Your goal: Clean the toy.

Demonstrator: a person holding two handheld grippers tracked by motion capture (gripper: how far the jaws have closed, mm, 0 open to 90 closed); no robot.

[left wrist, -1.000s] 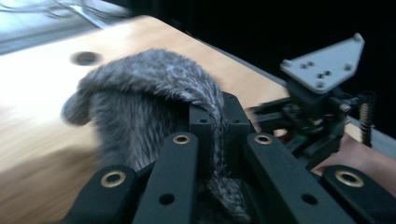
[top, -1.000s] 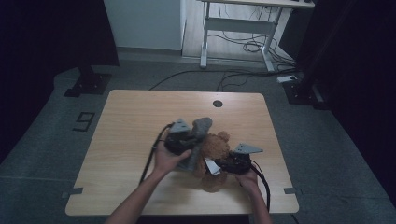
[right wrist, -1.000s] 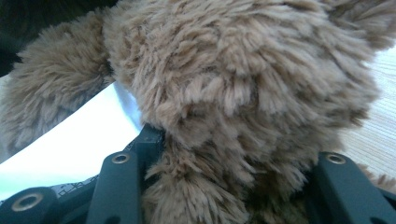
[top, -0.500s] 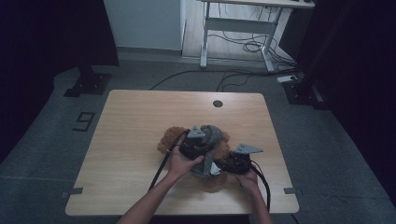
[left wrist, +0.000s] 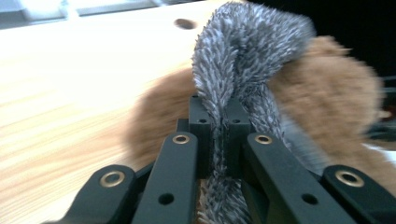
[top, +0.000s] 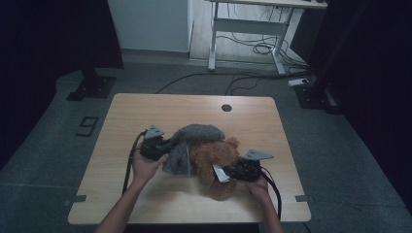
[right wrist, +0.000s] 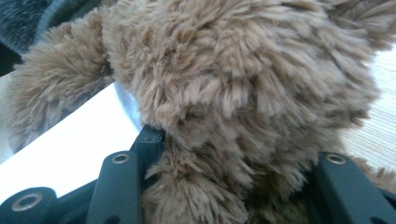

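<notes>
Two plush things: shaggy brown bear (top: 214, 154); spiky grey fur cloth (left wrist: 243, 60).

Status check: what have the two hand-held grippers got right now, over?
Left hand-held gripper shut on grey furry cloth. Right hand-held gripper clamped on brown plush bear. Cloth draped over bear. Nothing in the way.

Brown plush toy (top: 214, 154), grey furry cloth (top: 187, 145), white tag (top: 218, 173), pale wooden table (top: 145, 111).

Both forearms reach in from the near edge. The left gripper (top: 167, 145) points rightward, its jaws pinched nearly together. The right gripper (top: 228, 171) points leftward, jaws partly apart and clamped.
</notes>
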